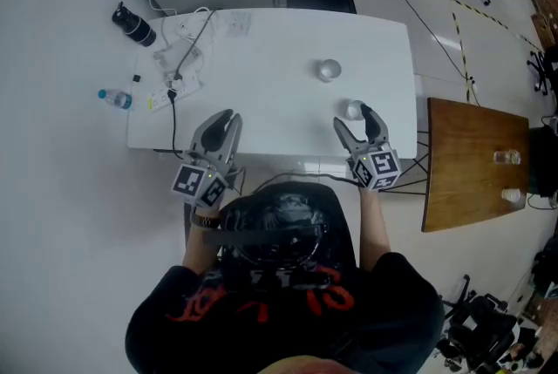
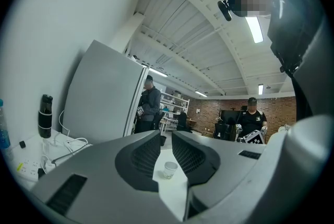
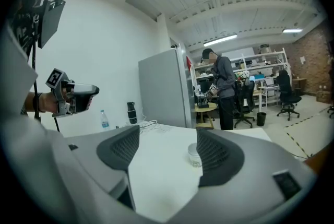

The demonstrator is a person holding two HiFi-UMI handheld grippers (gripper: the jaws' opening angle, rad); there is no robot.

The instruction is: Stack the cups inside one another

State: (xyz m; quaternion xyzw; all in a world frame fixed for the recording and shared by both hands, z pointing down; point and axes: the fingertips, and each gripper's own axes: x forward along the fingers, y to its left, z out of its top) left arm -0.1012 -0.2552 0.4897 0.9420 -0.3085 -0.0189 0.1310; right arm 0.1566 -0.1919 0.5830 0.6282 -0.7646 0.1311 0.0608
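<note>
Two clear cups stand on the white table (image 1: 261, 50). One cup (image 1: 329, 70) is near the table's middle. The other cup (image 1: 352, 108) sits close to the front edge, just ahead of the tips of my right gripper (image 1: 352, 118), whose jaws are wide open. In the right gripper view this cup (image 3: 193, 155) stands beside the right jaw's tip, partly hidden by it, with the gripper (image 3: 167, 137) holding nothing. My left gripper (image 1: 228, 117) hovers over the front left edge, shut and empty. Past the jaws in the left gripper view (image 2: 166, 139), a cup (image 2: 170, 169) shows far off.
A power strip with cables (image 1: 170, 89), a black bottle (image 1: 133, 24) and a small water bottle (image 1: 115, 98) lie at the table's left end. A wooden table (image 1: 475, 163) stands to the right. People (image 3: 224, 90) and office chairs are at the back of the room.
</note>
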